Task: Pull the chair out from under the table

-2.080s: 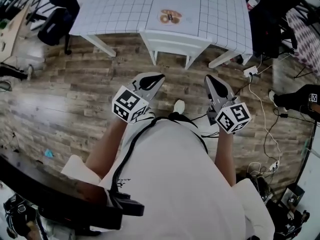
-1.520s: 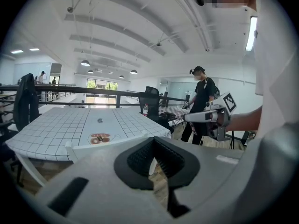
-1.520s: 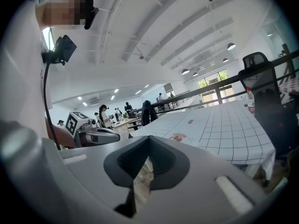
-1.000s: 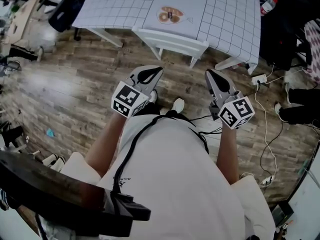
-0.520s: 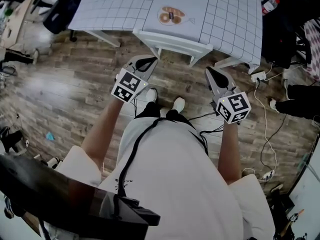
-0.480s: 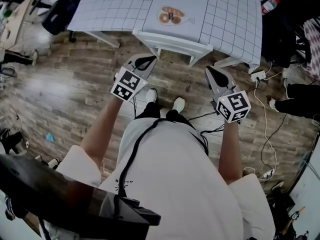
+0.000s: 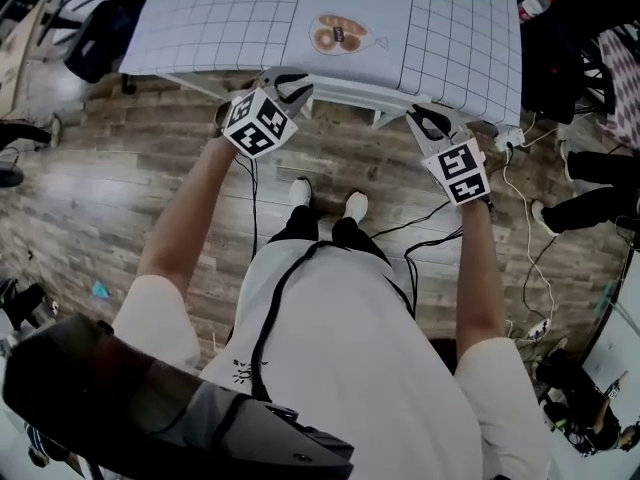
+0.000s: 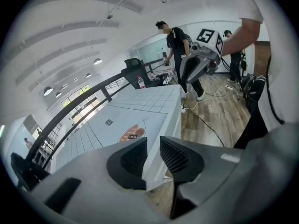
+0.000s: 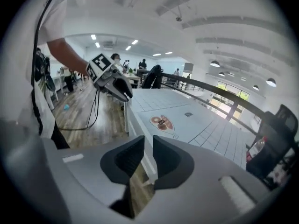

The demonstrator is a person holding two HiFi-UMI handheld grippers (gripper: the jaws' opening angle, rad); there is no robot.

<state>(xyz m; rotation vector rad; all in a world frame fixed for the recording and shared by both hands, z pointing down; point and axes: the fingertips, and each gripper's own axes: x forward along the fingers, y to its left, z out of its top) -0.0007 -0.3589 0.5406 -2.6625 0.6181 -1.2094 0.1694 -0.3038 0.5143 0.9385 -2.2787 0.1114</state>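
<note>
At my left, my left claw reaches down to the near edge of the table, at the left end of the chair's back. Its jaws have just been opening and now stand a little apart. In the left gripper view the gap lines up with a white edge, and the pads do not press on it.

Between my two claws is the chair, tucked under the table. It is plain white, and from above I see only its straight top rail and a bit of a slanted leg below that. The seat is hidden under the white cloth with thin grid lines.

At the rail's right end is my right claw. Its jaws have also just been opening and are slightly parted. The white rail runs into their gap, ungripped, above the wooden floor
</note>
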